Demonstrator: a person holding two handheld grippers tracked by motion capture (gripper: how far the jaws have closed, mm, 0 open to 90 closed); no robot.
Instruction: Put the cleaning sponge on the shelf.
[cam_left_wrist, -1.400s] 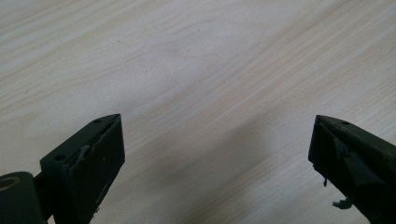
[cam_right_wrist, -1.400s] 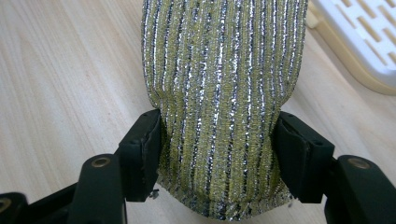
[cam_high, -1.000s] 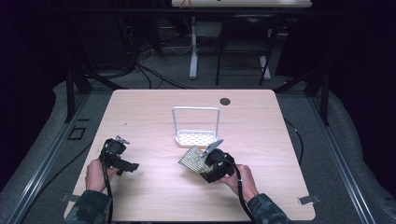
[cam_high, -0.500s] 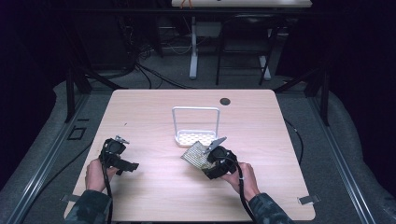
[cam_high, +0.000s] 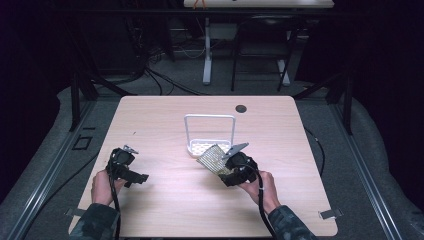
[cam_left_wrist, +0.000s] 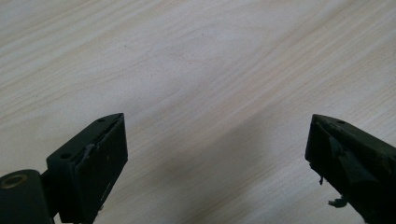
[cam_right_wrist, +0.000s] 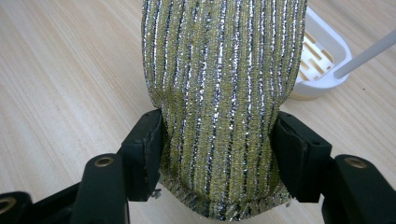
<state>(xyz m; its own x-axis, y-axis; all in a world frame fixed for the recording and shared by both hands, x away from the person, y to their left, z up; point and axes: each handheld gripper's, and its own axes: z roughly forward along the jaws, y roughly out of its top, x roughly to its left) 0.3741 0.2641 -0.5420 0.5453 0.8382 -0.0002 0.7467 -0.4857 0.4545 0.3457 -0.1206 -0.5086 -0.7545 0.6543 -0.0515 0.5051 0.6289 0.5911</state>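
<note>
You have no text, label, brand, number or sign to read anywhere here.
</note>
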